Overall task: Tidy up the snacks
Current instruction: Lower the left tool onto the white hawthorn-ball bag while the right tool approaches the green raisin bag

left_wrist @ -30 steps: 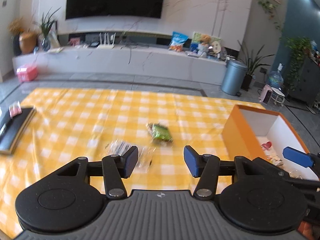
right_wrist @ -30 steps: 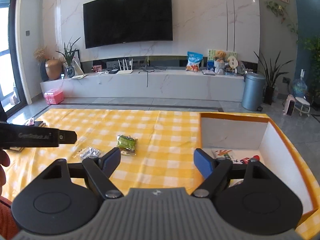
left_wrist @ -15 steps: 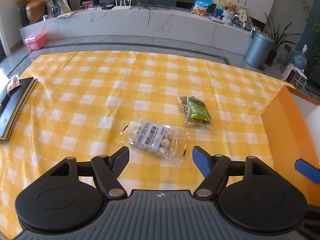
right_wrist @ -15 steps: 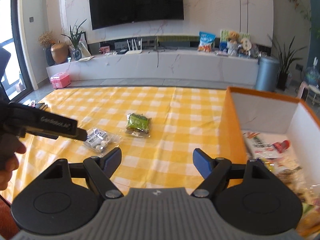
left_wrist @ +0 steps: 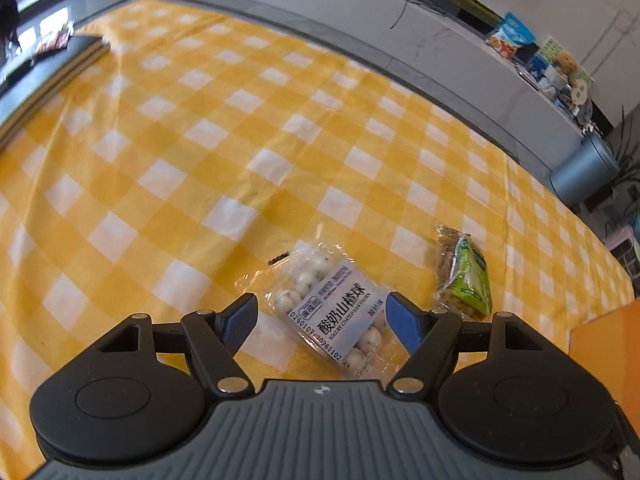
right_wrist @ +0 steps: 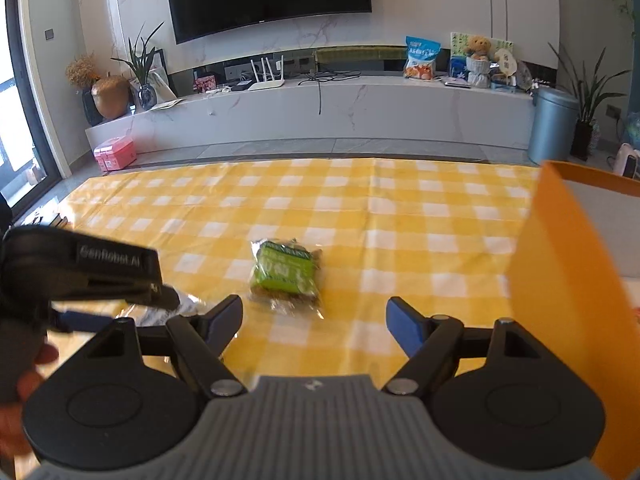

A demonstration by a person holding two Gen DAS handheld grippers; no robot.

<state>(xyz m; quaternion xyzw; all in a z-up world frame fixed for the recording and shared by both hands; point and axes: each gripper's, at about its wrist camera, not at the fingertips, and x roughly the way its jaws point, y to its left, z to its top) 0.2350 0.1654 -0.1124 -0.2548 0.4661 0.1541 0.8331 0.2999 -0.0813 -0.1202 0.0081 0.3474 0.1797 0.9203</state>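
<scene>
Left gripper point(left_wrist: 322, 320) is down low over the yellow-and-white checked cloth point(left_wrist: 224, 152), jaws spread wide, straddling the clear plastic packet of white yogurt-coated balls point(left_wrist: 334, 312). Packet lies flat on the cloth between the two blue fingertip pads point(left_wrist: 240, 320), touching neither as far as I can tell. It sits skewed to the gripper axis, white label with black print facing up, round white balls visible through the film at both ends.

Only the left wrist view shows that packet properly. In the right wrist view it is a crinkled, shiny sliver point(right_wrist: 176, 308) mostly hidden under the left gripper's black body point(right_wrist: 80, 268), which comes in from that camera's left.

Right gripper point(right_wrist: 314, 320) is also spread wide, holding nothing. Just ahead of its fingertips, slightly left of centre, lies the green-labelled clear packet of brownish snack pieces point(right_wrist: 286, 272), flat on the cloth. From the left gripper the same packet point(left_wrist: 464, 276) sits ahead and to the right, near the yogurt-ball packet but apart from it.

Orange cardboard box with white interior point(right_wrist: 560, 288) stands close on the right gripper's right, wall blurred. The left wrist view catches only an orange corner point(left_wrist: 604, 344). Contents are not visible in either view.
</scene>
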